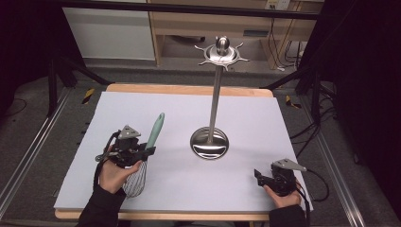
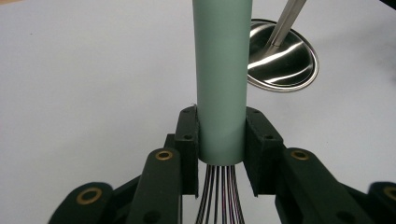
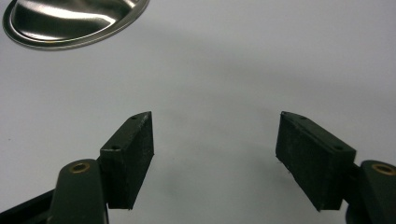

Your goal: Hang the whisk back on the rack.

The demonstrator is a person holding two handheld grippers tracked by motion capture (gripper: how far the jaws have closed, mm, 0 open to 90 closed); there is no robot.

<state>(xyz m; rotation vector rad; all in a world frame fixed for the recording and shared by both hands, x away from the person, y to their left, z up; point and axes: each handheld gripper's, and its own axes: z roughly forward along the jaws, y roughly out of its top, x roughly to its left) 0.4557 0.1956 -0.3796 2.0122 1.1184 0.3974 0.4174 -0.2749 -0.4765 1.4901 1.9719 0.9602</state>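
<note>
High view: the left claw [image 1: 147, 152] is closed on the green handle of the whisk [image 1: 150, 142], at the handle's lower end just above the wire loops, which lie nearer the person than the claw. The whisk appears to rest on the counter [image 1: 265, 123], or barely clear of it; I cannot tell which. The utensil stand [image 1: 211, 137] is ahead and to the right of the left claw, its top hooks bare, so the pickup looks made and hanging the whisk is judged the work left. The right claw [image 1: 257, 175] sits low near the counter's near right corner, well apart from the stand. Left gripper view: both pads [image 2: 188, 140] press the handle's sides, wires emerging below; the stand's base lies ahead, slightly right, with open surface between. Right gripper view: the right claw [image 3: 215, 158] is spread wide and empty over bare counter, the stand's base ahead to its left.
</note>
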